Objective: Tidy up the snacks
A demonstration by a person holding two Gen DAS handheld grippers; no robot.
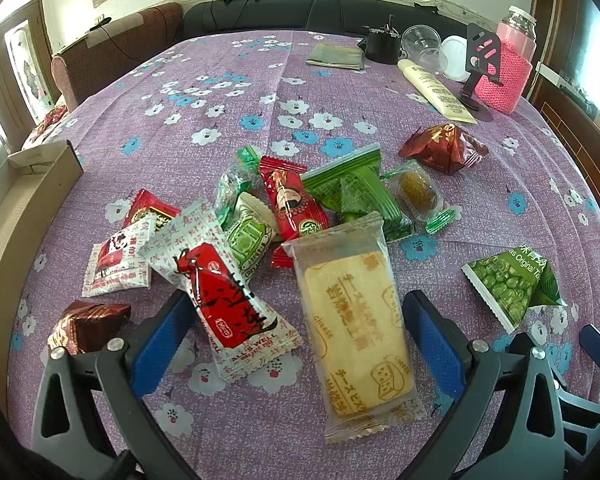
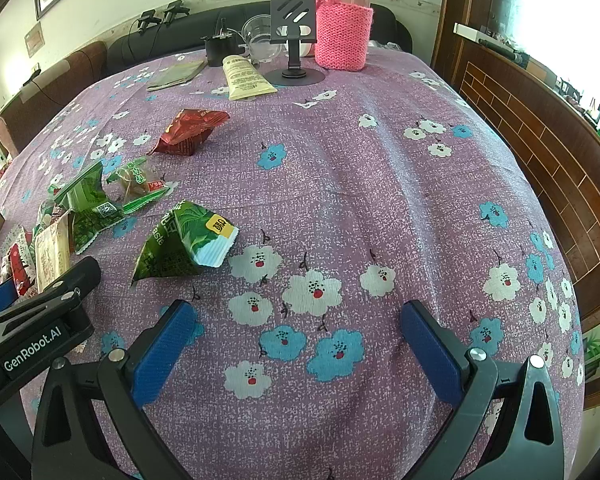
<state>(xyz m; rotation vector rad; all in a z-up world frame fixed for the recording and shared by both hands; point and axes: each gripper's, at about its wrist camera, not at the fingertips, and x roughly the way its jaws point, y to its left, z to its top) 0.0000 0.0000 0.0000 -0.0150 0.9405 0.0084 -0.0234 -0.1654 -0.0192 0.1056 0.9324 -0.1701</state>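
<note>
On the tabletop (image 1: 340,92): a purple flowered cloth is covering it; the snacks are lying loose across its near and middle part; none is looking sorted yet
Near pile: a clear cheese cracker pack (image 1: 354,326) and a red-and-white packet (image 1: 220,300) are lying between the blue pads of the left claw (image 1: 296,344); red and green packets are overlapping just behind them
Outliers: a green pea packet (image 1: 514,284) is sitting to the right, apart from the pile; a red foil packet (image 1: 444,148) is lying farther off; a brown foil sweet (image 1: 86,326) is resting near left
Possible container: a cardboard box (image 1: 46,168) is standing at the left edge; its inside is hidden
Left claw: standing wide, gripping nothing
Right claw (image 2: 296,344): also spread wide and empty, hanging over bare cloth; the green pea packet (image 2: 184,246) is lying just ahead to its left
Progress: judging from the scatter, the work is only beginning; nearly every snack is waiting to be gathered
Far clutter: a pink sleeved flask (image 2: 342,28), a cream tube (image 2: 244,78) and a phone stand (image 2: 294,36) are sitting well apart from the snacks
</note>
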